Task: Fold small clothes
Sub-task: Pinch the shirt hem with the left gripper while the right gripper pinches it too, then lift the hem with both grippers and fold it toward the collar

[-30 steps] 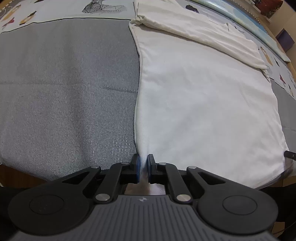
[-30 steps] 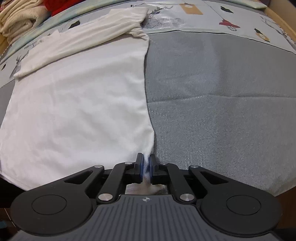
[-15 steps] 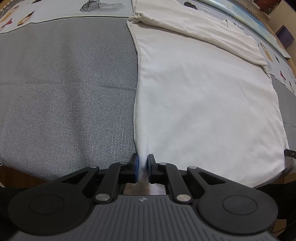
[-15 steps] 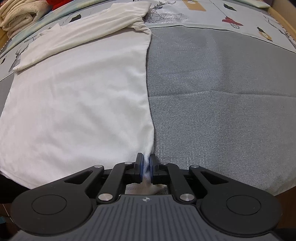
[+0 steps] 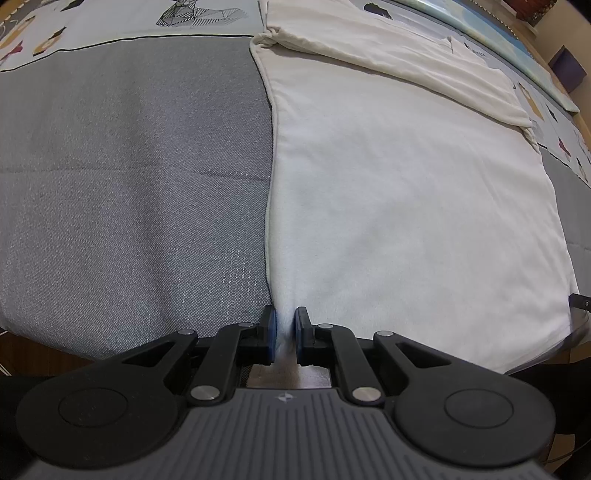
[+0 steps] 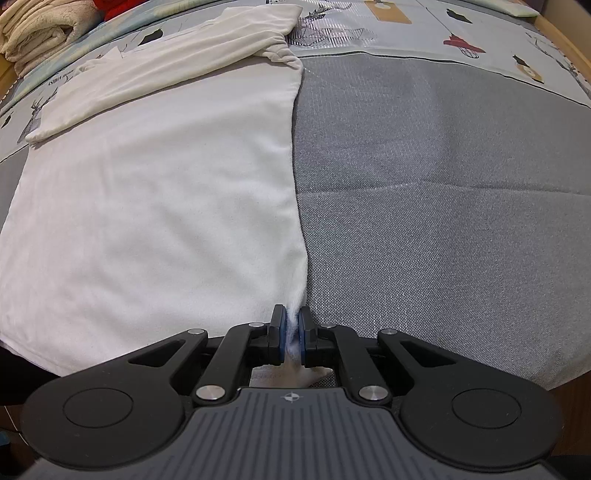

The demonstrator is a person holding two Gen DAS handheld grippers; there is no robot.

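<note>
A white T-shirt [image 5: 406, 192] lies flat on a grey mat, its far part folded over in a band across the top. My left gripper [image 5: 284, 334] is shut on the shirt's near left hem corner. The same shirt [image 6: 159, 192] fills the left half of the right wrist view. My right gripper [image 6: 291, 334] is shut on its near right hem corner, with white cloth bunched between the blue pads [image 6: 281, 338]. Both corners sit at the near edge of the bed.
The grey mat [image 5: 129, 184] lies over a patterned bedsheet [image 6: 461, 33]. Folded cream towels [image 6: 40, 29] are stacked at the far left in the right wrist view. A wooden bed frame edge [image 6: 569, 40] runs along the far right.
Both grippers keep their hold on the hem corners. The shirt has shifted slightly in both views and lies a little flatter; the left jaws stand slightly wider apart.
</note>
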